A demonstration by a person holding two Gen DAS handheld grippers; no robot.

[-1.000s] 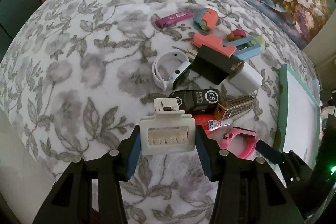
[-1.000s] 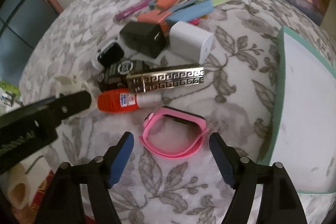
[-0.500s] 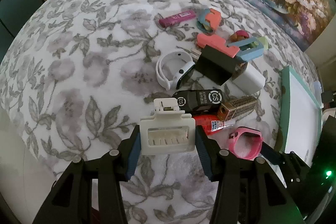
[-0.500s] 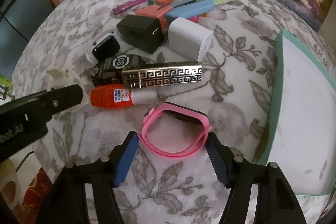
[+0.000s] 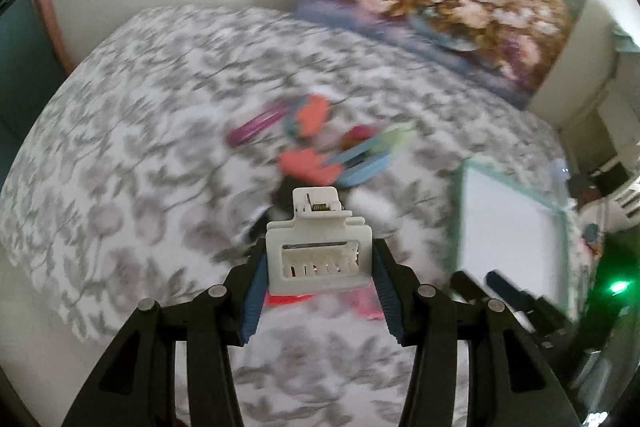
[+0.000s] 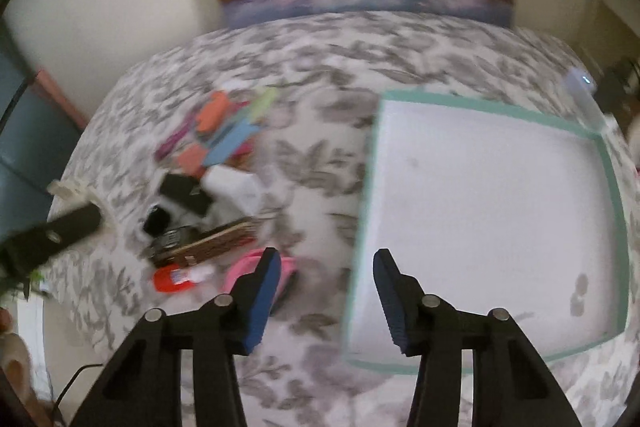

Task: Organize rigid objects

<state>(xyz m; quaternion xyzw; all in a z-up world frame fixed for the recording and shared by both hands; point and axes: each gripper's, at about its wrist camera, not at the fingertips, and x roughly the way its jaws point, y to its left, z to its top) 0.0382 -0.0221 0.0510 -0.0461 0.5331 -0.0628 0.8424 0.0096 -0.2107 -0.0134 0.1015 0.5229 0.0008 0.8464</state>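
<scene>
White hair claw clip (image 5: 318, 251): one, clamped between the blue pads of the left gripper (image 5: 319, 289), held above the floral cloth (image 5: 120, 163). Open cloth lies to its left. One blurred pile (image 6: 208, 187) sits centre-left. Right gripper (image 6: 324, 297): jaws closing with nothing between them; the pink watch band (image 6: 288, 267) lies behind its left finger. Far right, one teal-rimmed tray (image 6: 612, 183), interior bare, its near-left edge just beside the right gripper.

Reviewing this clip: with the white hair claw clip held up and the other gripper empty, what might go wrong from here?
1. The white plastic hair claw clip, pinched by its sides in the left gripper, might slip.
2. The right gripper is closing on nothing; the pink watch band stays on the floral cloth, so that grasp seems missed.
</scene>
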